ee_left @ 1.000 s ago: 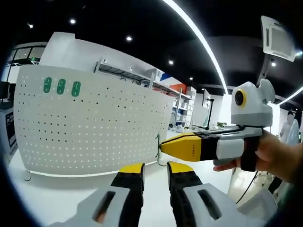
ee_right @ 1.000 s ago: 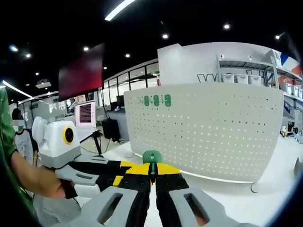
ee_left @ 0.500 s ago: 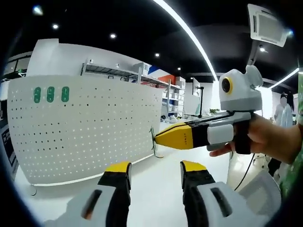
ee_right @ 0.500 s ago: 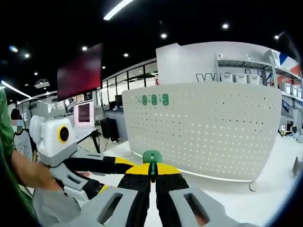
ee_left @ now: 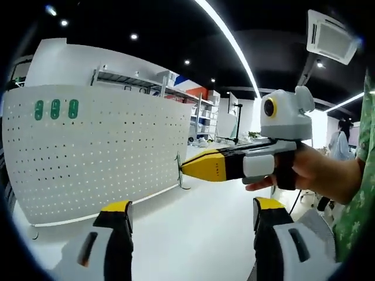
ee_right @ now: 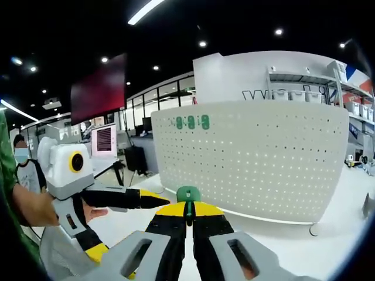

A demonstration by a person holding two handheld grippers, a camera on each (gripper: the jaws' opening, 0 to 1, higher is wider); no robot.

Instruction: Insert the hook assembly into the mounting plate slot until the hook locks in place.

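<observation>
Now, right gripper (ee_right: 188, 218): jaws closed on the hook (ee_right: 188, 195), green head out at 12 o'clock.
Left gripper (ee_left: 190, 218): jaws wide apart, empty.
Hook: likely light, stiff, thin; probably best pinched low on the stem.
Plate (ee_right: 258, 158): upright pegboard, beyond at 1 o'clock.

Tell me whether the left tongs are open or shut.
Open. In the left gripper view the left tongs have their two yellow-tipped jaws spread far apart, bare white table between them, nothing gripped.
</observation>
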